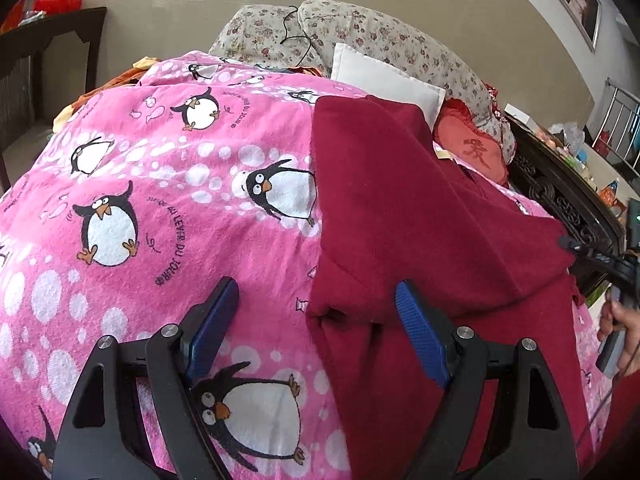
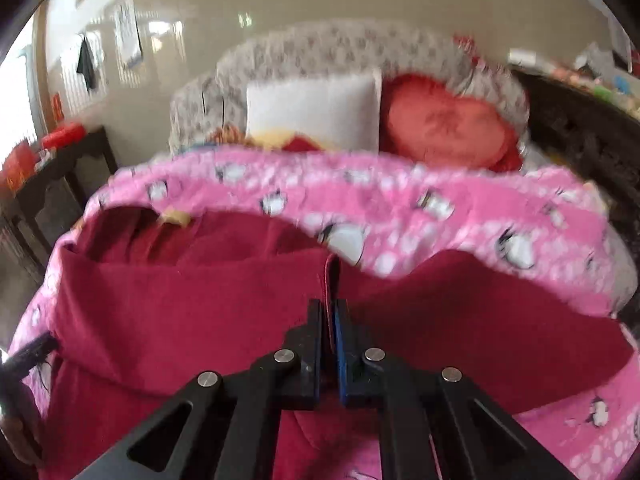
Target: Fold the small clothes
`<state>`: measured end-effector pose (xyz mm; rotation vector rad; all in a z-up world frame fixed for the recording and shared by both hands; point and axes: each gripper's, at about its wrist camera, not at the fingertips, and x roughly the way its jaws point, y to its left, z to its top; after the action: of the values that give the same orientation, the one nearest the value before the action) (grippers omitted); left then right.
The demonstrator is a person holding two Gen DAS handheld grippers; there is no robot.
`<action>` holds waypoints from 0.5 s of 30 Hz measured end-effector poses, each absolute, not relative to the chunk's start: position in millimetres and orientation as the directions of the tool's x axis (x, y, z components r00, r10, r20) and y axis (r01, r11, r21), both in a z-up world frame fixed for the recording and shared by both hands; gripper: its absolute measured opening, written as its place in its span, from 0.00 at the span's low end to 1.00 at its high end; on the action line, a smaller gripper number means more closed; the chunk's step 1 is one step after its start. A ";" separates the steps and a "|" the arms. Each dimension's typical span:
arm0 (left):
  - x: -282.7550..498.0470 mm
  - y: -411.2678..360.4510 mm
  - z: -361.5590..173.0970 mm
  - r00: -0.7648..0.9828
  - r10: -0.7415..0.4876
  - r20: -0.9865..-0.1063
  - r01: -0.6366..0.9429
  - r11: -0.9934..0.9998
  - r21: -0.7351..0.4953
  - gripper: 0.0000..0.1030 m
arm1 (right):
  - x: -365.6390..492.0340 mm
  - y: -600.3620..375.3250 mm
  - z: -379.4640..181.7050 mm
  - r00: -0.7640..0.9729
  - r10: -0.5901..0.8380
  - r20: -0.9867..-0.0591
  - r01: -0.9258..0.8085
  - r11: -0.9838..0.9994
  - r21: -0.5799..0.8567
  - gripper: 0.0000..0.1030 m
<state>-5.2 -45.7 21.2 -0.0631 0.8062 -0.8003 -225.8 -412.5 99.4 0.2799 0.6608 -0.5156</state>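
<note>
A big pink fleece blanket with black-and-white penguins point(image 1: 160, 200) covers the bed, and it is the biggest thing here. On its right half lies the dark red soft knit garment point(image 1: 420, 220), spread out, with one part already turned over on itself. At the far end sit a flowered grey quilt point(image 1: 380, 36), a square white pillow point(image 1: 384, 80) and a round red cushion point(image 1: 476, 148). A dark carved wooden bed frame point(image 1: 560, 196) runs along the right side.

The left gripper point(image 1: 316, 312) hovers over the near left edge of the red garment. Its jaws stand wide open and hold nothing. One blue pad is over the pink blanket, the other over the red cloth.

The right gripper point(image 2: 330, 320) has its jaws closed on a thin edge of the red garment, which sticks up between the pads. That view is blurry, so fine folds are hard to see.

The garment looks light, soft and floppy. It will likely sag and bunch, not stay stiff. It does not look slippery, and the fuzzy blanket may cling to it a bit. A good place to take hold is a hem or a corner, pinching just one layer.

There is lots of open blanket to the left for laying the fold down. The right side is tight, because the wooden frame is close to the cloth there.
</note>
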 end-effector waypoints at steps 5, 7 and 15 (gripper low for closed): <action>-5.1 -44.2 21.6 0.424 -0.659 -0.621 0.621 0.711 -0.330 0.79 | -217.5 -434.9 69.1 0.591 -0.369 -0.718 0.584 0.809 0.065 0.06; -4.4 -40.2 22.2 0.421 -0.668 -0.613 0.621 0.705 -0.342 0.79 | -236.4 -443.5 75.8 0.629 -0.337 -0.700 0.579 0.804 0.134 0.15; -15.2 -42.7 31.3 0.443 -0.689 -0.574 0.652 0.687 -0.321 0.79 | -379.8 -502.5 71.0 0.619 -0.416 -0.666 0.759 0.534 0.372 0.51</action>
<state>-15.2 -42.7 31.3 -0.0547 0.7381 -0.8321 -379.8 -502.5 71.0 0.7010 0.5481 -0.7436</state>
